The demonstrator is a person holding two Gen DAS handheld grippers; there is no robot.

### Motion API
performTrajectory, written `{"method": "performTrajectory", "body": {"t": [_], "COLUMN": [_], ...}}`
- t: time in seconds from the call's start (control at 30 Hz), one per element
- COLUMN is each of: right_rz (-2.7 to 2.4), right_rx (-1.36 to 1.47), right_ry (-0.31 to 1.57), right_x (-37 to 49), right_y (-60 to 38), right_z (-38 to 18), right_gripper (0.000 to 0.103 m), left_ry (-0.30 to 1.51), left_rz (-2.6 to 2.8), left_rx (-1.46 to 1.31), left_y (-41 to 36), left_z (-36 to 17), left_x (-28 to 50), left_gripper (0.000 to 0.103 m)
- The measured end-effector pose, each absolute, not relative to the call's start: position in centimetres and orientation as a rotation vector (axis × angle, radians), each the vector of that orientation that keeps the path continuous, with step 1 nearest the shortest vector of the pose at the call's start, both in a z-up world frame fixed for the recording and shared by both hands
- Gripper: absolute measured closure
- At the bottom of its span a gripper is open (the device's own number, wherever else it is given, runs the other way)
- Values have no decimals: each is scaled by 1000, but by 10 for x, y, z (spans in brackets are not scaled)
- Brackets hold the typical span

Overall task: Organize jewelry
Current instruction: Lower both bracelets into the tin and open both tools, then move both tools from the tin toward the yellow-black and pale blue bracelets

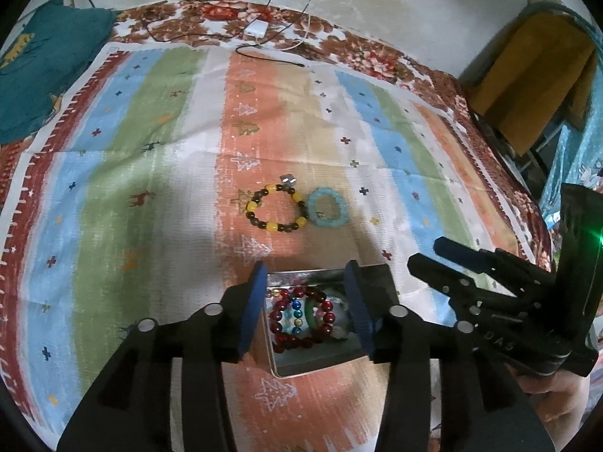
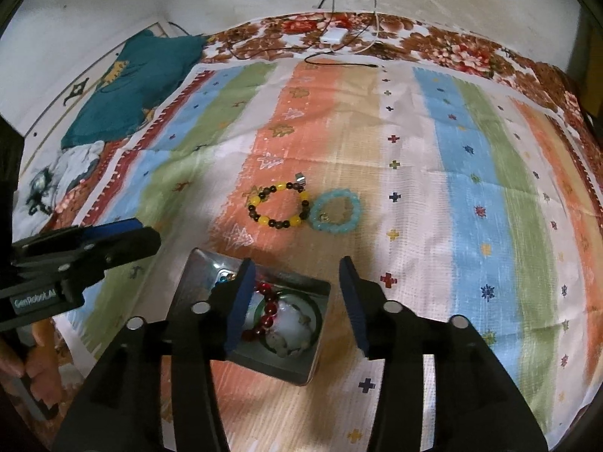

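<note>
A small metal tin point(image 1: 324, 274) stands open on the striped cloth, holding a red bead bracelet point(image 1: 280, 314), a green bangle point(image 1: 309, 310) and other beads. My left gripper point(image 1: 304, 266) hovers just over the tin, open, with nothing between its pads. In the right wrist view the tin point(image 2: 198, 271) lies under my right gripper point(image 2: 296, 261), which is also open and holds nothing; the red bracelet point(image 2: 269, 307) and pale beads show inside. Beyond the tin lie a yellow-and-dark bead bracelet point(image 1: 250, 207) point(image 2: 264, 221) and a turquoise bracelet point(image 1: 328, 222) point(image 2: 335, 228), touching side by side.
The striped cloth point(image 1: 150, 150) covers a flowered bedspread. A teal garment point(image 1: 45, 75) lies at the far left, cables and a white charger point(image 1: 256, 30) at the back edge, and a brown box point(image 1: 535, 75) at the right. A hand point(image 2: 41, 376) holds the left gripper's handle.
</note>
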State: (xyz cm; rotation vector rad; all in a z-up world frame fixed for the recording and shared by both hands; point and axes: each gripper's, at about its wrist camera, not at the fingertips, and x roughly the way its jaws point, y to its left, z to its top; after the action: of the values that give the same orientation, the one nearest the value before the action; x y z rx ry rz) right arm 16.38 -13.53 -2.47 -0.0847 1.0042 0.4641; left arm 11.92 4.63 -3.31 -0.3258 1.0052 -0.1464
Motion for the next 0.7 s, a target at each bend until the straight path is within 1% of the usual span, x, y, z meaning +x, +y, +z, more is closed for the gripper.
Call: {"method": "performTrajectory", "body": {"t": [0.03,0.1,0.23,0.3,0.37,0.47,0.7], "right_rz": [460,452,427,420,418,408,388], "right_rx": [-80,-72,-54,-43,-35,-29,-44], "right_ry": [1006,1011,1019,1028,1034,1043,1067], "right_x": [166,170,180,185,190,197,210], "right_y": [-136,-137,-140,-142,-143,-144,-144], "right_z": [-25,-26,-30,-33,-35,-39,-51], "right_gripper": [53,48,45,42,42,38,36], "left_ry": [1008,1016,1032,1038,1041,1049,1068], "left_rz": [-142,-129,-103,-95,-89,-80,-55], "left_rx": [-323,-321,-319,-319,-319,-310,-296], "left_y": [47,48,52,54,56,56,64], "left_z": [-34,-38,-46,-49,-51,-55,-68], "left_x": [121,124,130,134,136,141,156], "left_gripper": [56,52,48,44,43,41,37]}}
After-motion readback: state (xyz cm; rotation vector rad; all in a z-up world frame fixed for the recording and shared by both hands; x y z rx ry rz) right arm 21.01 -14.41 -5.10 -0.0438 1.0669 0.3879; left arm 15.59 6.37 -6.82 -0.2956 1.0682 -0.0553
